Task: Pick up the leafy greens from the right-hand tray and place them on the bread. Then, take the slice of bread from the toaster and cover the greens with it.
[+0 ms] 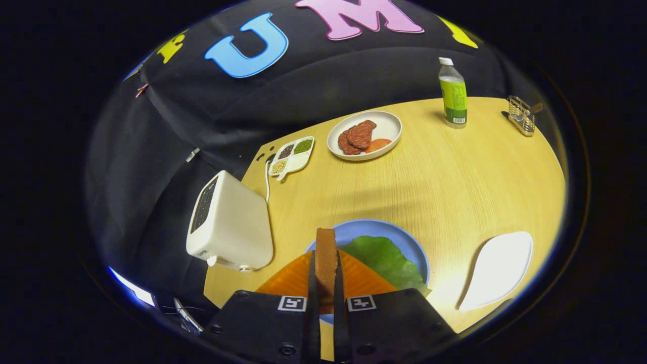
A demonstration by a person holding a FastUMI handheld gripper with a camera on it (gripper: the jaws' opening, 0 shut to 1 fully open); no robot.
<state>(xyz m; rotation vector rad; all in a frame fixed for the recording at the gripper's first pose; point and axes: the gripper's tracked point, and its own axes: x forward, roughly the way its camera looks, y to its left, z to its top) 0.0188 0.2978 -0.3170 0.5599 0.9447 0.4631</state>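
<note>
The gripper's two fingers [326, 303] are closed on a brown slice of toasted bread [326, 260], held on edge between them, one finger pressing each flat face. The slice stands upright, directly above a round blue plate [376, 230] on the pale wooden table [455, 187].

On the blue plate lies a flat green lettuce leaf [386, 258], spread towards the side away from the toaster. Beside it on the plate, under the held slice, is an orange ridged surface [288, 278]; it may be the bottom bread or a mat, the view is too distorted to tell. The white boxy toaster [227, 222] stands just beside the plate. On the plate's other side sits a white, leaf-shaped tray [498, 268], now bare. Beyond the plate, well apart, are a white round dish holding reddish meat slices [365, 134], a small white divided dish of seeds [291, 155], a green-labelled plastic bottle [453, 93] and a small wire rack [522, 116].

The greens appear placed, so covering them is what remains. The risk is that the slice, released on edge, topples sideways and lands partly off the leaf, or drags the leaf across the plate while being laid flat.
</note>
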